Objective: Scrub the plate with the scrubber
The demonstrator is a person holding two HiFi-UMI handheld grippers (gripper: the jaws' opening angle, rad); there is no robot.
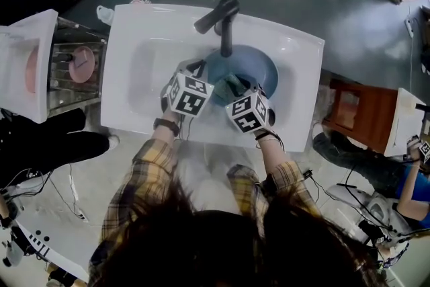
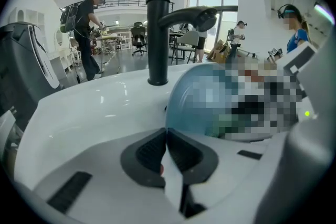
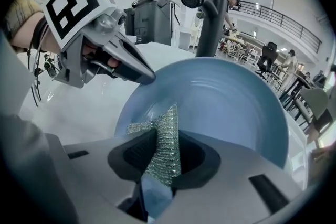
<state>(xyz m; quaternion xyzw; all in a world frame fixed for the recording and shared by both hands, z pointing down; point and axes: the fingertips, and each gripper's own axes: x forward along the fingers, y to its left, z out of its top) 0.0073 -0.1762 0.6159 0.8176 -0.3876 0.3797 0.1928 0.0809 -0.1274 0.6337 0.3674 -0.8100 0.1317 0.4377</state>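
Note:
A blue plate [image 1: 261, 68] stands tilted in the white sink [image 1: 144, 54], just under the black faucet [image 1: 224, 22]. My left gripper [image 1: 200, 70] is shut on the plate's left rim; the right gripper view shows its tips [image 3: 148, 77] pinching that edge. In the left gripper view the plate [image 2: 195, 98] rises just right of the closed jaws [image 2: 167, 136]. My right gripper [image 3: 165, 147] is shut on the scrubber [image 3: 163, 136], a silvery mesh pad with a blue backing, whose tip rests against the plate's face [image 3: 236, 107]. The head view shows the scrubber [image 1: 232, 85] over the plate's lower left.
The faucet [image 3: 209, 13] stands behind the plate, its spout above the rim. A dish rack [image 1: 75, 70] with a pink dish sits left of the sink. A brown chair [image 1: 363, 114] stands to the right. A person [image 2: 86, 29] stands far behind the sink.

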